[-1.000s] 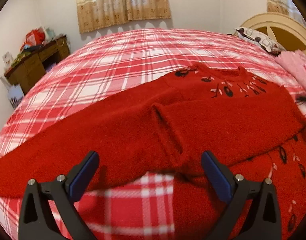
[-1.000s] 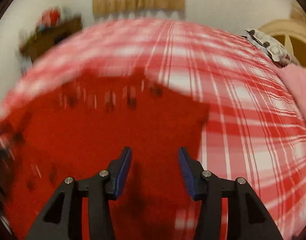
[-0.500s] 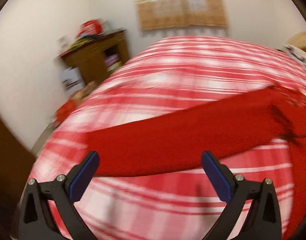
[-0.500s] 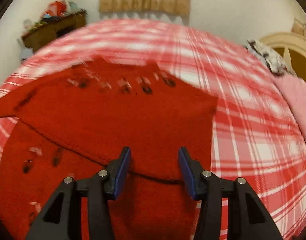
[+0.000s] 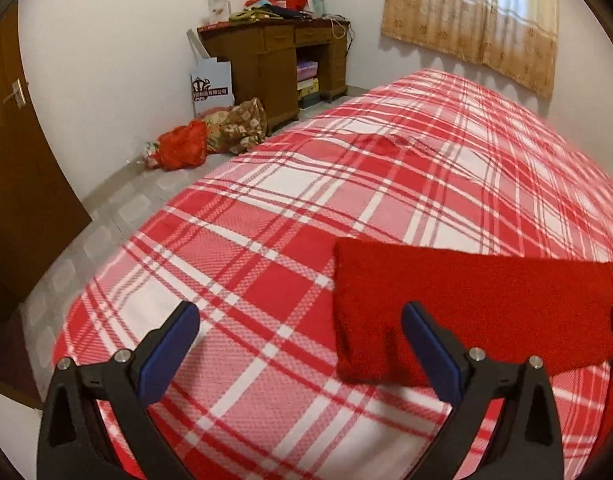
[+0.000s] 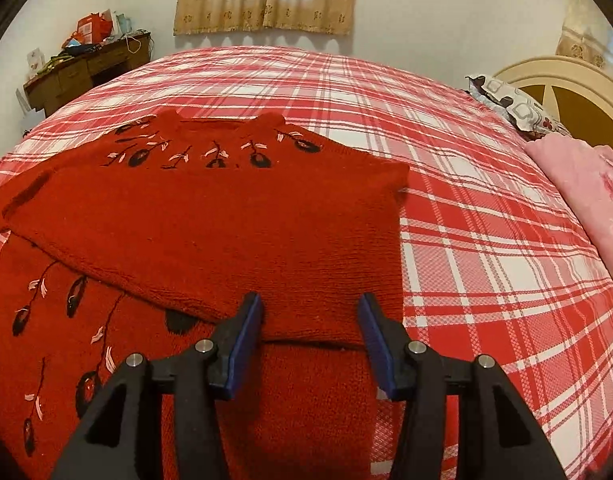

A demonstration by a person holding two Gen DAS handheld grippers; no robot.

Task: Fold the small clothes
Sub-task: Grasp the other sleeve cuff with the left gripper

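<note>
Two open tools, left tool (image 5: 300, 350) by sleeve (image 5: 466, 312), right tool (image 6: 310, 340) over sweater (image 6: 210, 220)

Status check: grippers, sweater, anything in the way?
Left gripper open, cuff of sleeve ahead. Right gripper open over folded sweater. Nothing in the way.

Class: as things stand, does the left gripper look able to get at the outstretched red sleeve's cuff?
Probably yes. The left gripper is open, nothing is between its jaws, and the sleeve cuff lies flat and uncovered on the plaid bedspread, just ahead beside its right finger.
</note>
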